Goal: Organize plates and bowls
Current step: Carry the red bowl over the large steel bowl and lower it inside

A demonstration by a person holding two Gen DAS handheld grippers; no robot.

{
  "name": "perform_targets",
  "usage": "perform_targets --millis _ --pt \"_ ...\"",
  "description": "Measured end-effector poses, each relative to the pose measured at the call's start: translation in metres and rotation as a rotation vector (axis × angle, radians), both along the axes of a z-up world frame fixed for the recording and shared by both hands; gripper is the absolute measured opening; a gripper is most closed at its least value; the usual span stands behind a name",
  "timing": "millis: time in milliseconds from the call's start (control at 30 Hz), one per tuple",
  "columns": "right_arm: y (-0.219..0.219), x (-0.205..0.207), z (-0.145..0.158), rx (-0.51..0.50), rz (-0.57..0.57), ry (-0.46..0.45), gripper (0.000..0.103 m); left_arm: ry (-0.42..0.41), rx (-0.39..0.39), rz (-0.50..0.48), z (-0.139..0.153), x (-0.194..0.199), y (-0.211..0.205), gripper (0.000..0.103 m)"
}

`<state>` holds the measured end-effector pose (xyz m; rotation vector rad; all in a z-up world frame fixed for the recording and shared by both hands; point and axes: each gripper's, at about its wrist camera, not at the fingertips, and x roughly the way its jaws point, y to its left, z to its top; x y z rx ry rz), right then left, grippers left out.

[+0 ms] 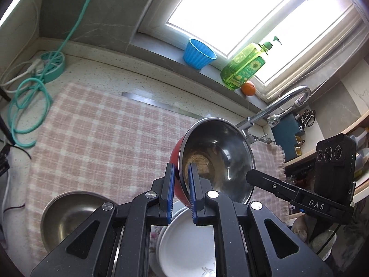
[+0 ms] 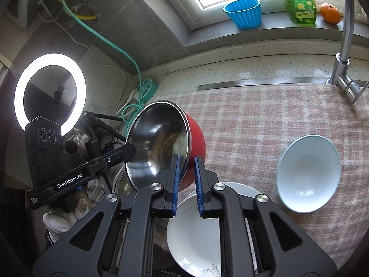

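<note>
A red bowl (image 1: 219, 157) with a shiny steel inside hangs tilted above the checked cloth, held from two sides. My left gripper (image 1: 181, 168) is shut on its near rim, one blue pad inside and one on the red wall. My right gripper (image 2: 186, 159) is shut on the opposite rim of the same red bowl (image 2: 159, 143). Below the bowl lies a stack of white plates (image 2: 196, 230), also in the left wrist view as white plates (image 1: 189, 237). A steel bowl (image 1: 66, 217) rests on the cloth at lower left. A pale blue bowl (image 2: 309, 173) lies tilted on the cloth at right.
The pink checked cloth (image 1: 96, 133) covers the counter. A faucet (image 2: 346, 46) stands at the back right. A blue cup (image 2: 244, 13), green soap bottle (image 2: 299, 2) and an orange (image 2: 330, 13) sit on the window sill. Teal hose (image 1: 27, 108) coils at left; a ring light (image 2: 49, 94) glows.
</note>
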<state>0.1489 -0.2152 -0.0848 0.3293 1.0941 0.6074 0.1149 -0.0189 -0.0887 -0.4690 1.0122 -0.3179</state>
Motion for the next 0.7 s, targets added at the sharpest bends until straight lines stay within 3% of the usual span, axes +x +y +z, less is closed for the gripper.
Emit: perform_targets --millis 400,700 --pt "0.077 -0.029 -0.021 -0.03 0.161 0.041 0.013 0.031 0.012 0.125 -0.011 -0.046 0.063 0.01" --pt "0.112 -0.048 -0.047 -0.08 0.238 0.092 0.013 0.075 0.036 0.168 -0.029 -0.075 0.091 0.01"
